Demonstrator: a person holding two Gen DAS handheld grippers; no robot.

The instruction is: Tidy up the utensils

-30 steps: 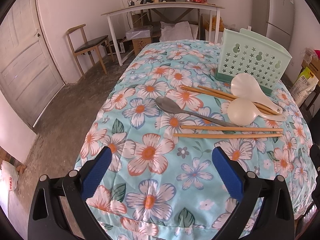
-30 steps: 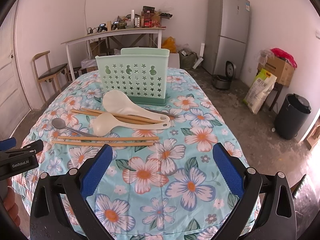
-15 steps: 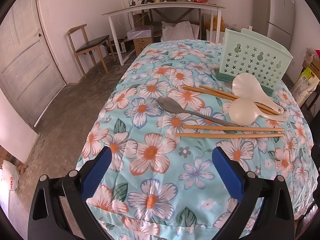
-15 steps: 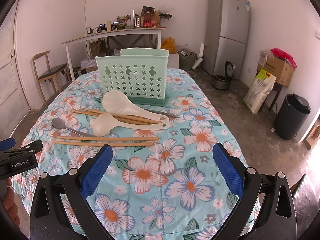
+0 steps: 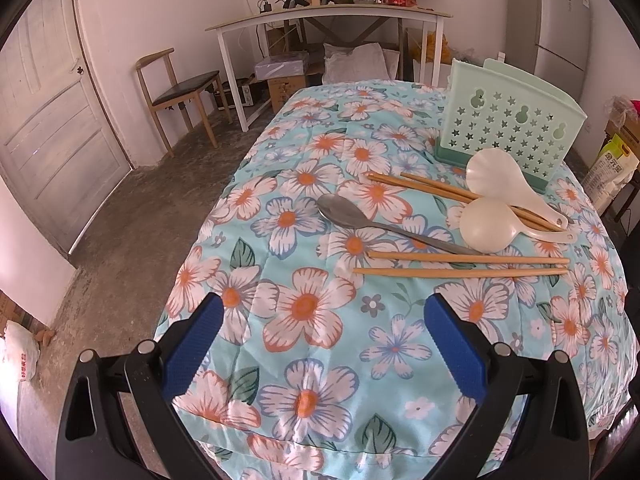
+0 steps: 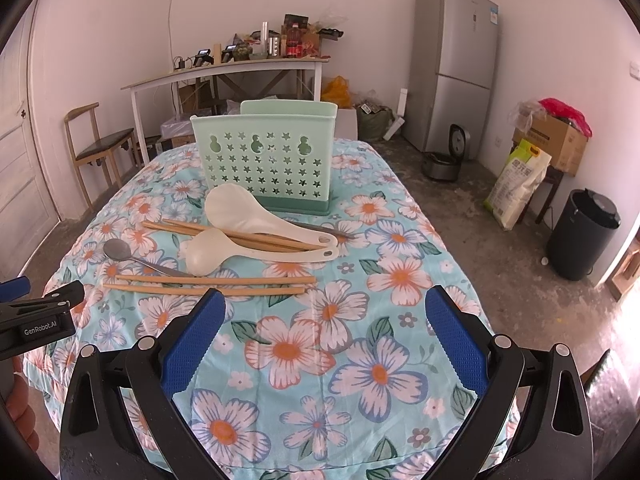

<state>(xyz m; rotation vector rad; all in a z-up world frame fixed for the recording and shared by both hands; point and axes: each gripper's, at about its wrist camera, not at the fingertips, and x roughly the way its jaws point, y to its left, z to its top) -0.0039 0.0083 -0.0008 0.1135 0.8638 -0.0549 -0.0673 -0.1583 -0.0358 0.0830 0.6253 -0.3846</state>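
Note:
On the floral tablecloth (image 5: 304, 304) lie a metal spoon (image 5: 348, 214), two white rice paddles (image 5: 500, 184) (image 5: 486, 226) and two pairs of wooden chopsticks (image 5: 460, 266) (image 5: 432, 188). A mint-green utensil holder (image 5: 508, 120) with star holes stands upright behind them. My left gripper (image 5: 320, 344) hovers open over the table's near end, short of the chopsticks. My right gripper (image 6: 324, 340) is open too, nothing between its fingers, with the near chopsticks (image 6: 208, 284), spoon (image 6: 120, 250), paddles (image 6: 240, 208) and holder (image 6: 266, 156) ahead of it.
The left gripper's body (image 6: 36, 316) shows at the left edge of the right wrist view. A wooden chair (image 5: 176, 88), a white side table (image 5: 328, 16), a fridge (image 6: 456, 68), a black bin (image 6: 584, 232) and boxes (image 6: 552, 140) stand around the table.
The left wrist view has shifted slightly, with the utensils a little lower and to the right. The right gripper has barely moved. Both stay open.

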